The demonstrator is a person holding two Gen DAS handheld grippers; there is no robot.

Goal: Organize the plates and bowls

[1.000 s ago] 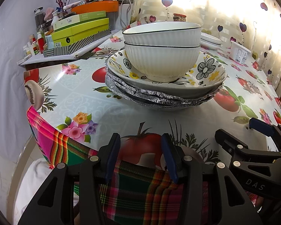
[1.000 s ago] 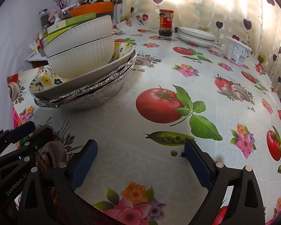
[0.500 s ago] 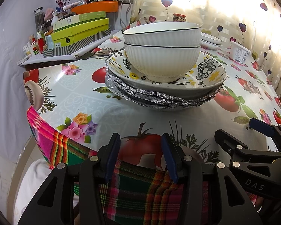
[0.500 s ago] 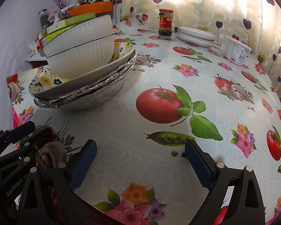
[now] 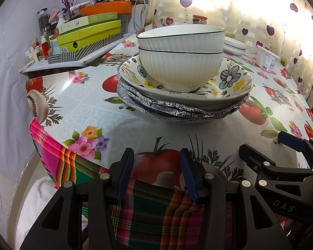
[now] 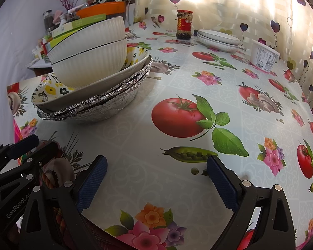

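Two white ribbed bowls [image 5: 180,62] [image 6: 89,50] sit nested inside a flower-patterned plate [image 5: 235,81] [image 6: 50,91], which rests on stacked foil pans [image 5: 177,112] [image 6: 98,108]. A separate stack of white plates [image 6: 218,39] [image 5: 234,45] lies at the far side of the table. My left gripper [image 5: 156,174] hovers open at the table's near edge, in front of the stack, holding nothing. My right gripper [image 6: 156,177] stands open wider over the tablecloth, to the right of the stack, also with nothing between its fingers.
A red-labelled jar [image 6: 184,24] and a white tub [image 6: 264,57] stand at the back near the curtain. Green boxes [image 5: 87,35] and small bottles crowd a side shelf at the left. A plaid cloth [image 5: 156,214] hangs over the table's near edge.
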